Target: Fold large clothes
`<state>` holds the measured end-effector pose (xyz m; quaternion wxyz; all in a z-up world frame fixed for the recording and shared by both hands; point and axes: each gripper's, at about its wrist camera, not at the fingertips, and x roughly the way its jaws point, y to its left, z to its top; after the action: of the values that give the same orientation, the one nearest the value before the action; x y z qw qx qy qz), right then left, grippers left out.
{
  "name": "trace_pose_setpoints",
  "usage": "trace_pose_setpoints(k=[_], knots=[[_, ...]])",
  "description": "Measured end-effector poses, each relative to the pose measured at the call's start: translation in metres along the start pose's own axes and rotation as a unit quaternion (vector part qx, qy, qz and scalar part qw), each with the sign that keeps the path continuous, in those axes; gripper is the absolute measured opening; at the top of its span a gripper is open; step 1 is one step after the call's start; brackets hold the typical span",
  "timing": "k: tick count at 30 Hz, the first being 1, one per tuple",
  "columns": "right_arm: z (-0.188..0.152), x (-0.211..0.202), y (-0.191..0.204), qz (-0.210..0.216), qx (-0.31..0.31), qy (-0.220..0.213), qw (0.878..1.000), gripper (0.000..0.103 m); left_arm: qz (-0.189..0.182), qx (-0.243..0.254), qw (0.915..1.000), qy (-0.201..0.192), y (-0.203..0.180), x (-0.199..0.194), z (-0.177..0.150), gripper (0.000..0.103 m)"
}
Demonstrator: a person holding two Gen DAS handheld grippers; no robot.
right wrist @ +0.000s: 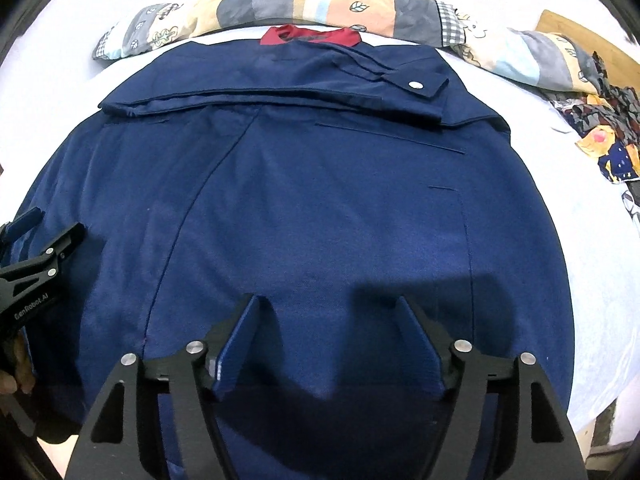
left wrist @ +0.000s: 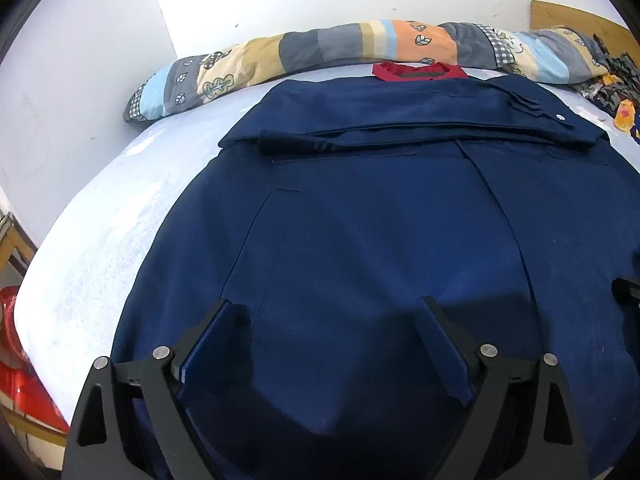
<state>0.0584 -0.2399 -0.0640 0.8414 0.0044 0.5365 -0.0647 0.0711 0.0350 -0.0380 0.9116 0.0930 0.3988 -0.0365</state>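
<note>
left gripper (left wrist: pixel 326 320): jaws apart, empty | right gripper (right wrist: pixel 326 318): same | navy jacket (left wrist: pixel 360 220) flat on bed (left wrist: pixel 100 220), sleeves folded over

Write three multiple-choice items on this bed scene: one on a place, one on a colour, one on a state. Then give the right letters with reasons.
1. Where does the patchwork pillow lie?
A. along the far edge of the bed, beyond the jacket
B. on top of the jacket
C. on the floor

2. What colour is the jacket's collar?
A. yellow
B. red
C. white

3. How do the fingers of the right gripper stand?
A. shut on a sleeve
B. shut on nothing
C. apart, with nothing pinched between them

Key:
1 A, the pillow runs beside the wall, past the far end of the navy jacket.
2 B, a red band shows at the jacket's far end.
3 C, a wide gap shows between the fingers, above flat cloth.
</note>
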Motion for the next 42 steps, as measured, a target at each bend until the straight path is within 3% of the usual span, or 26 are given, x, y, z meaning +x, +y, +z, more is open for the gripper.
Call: trace_pose_setpoints(k=[12,20,24,27,31,37,40,42], knots=[[-0.001,-0.001,-0.002,0.000,0.008,0.002,1.000,0.080,-0.006,0.001,1.0000,0.002,0.002,-0.004,-0.004,0.094],[-0.011,-0.013,-0.012,0.020,0.019,0.020,0.999,0.081,-0.056,-0.010,0.9947,0.086,0.034,-0.013,0.000,0.098],[-0.020,-0.027,-0.029,0.020,0.056,0.012,0.998,0.079,-0.047,-0.060,0.9929,0.092,0.064,-0.020,-0.001,0.097],[-0.026,-0.036,-0.041,0.041,0.088,0.003,0.995,0.081,-0.068,-0.081,0.9850,0.136,0.076,-0.007,-0.008,0.097],[-0.034,-0.021,-0.051,0.034,0.101,0.053,0.993,0.080,-0.086,-0.090,0.9835,0.132,0.089,-0.013,-0.002,0.090],[-0.038,-0.060,-0.091,0.082,0.176,0.008,0.981,0.080,-0.120,-0.148,0.9756,0.109,0.156,-0.035,0.003,0.091],[-0.050,-0.079,-0.127,0.071,0.228,-0.018,0.971,0.081,-0.119,-0.209,0.9627,0.122,0.194,-0.030,-0.009,0.075],[-0.058,-0.079,-0.151,0.061,0.274,-0.015,0.960,0.082,-0.124,-0.228,0.9547,0.146,0.203,-0.021,-0.018,0.051]])
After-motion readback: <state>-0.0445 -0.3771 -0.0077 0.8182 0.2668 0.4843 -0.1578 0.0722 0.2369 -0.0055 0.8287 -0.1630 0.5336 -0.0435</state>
